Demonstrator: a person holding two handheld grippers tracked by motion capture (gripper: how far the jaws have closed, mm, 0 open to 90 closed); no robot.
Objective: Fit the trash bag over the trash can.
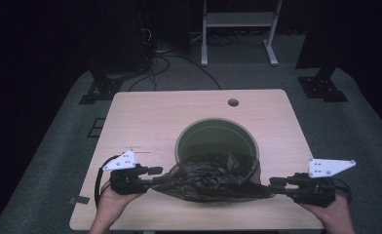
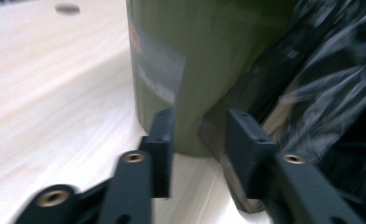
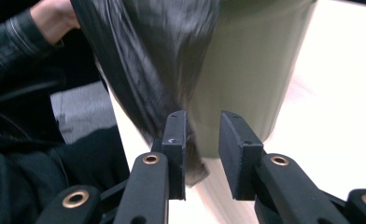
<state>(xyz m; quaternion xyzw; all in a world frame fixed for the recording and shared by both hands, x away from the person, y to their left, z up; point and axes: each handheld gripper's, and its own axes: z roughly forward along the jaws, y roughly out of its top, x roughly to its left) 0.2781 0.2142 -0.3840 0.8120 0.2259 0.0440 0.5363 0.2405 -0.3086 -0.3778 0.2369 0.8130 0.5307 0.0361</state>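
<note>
An olive-green round bin (image 1: 213, 126) stands on the wooden table (image 1: 145, 117). A black plastic bag (image 1: 213, 178) drapes over its near rim and spreads toward the table's front. My left gripper (image 1: 159, 175) sits at the bag's left end and my right gripper (image 1: 273, 185) at its right end. In the left gripper view the left gripper (image 2: 197, 135) is open, with the bin (image 2: 190, 56) ahead and the bag (image 2: 321, 70) beside its right jaw. In the right gripper view the right gripper (image 3: 202, 135) is open, and the bag (image 3: 153, 60) hangs against its left jaw in front of the bin (image 3: 246, 70).
A small round hole (image 1: 233, 103) pierces the table near its far edge. Beyond the table stand a white frame (image 1: 238, 24) and black floor stands (image 1: 101, 87) with cables on grey carpet. The person's other hand (image 3: 55, 18) appears in the right gripper view.
</note>
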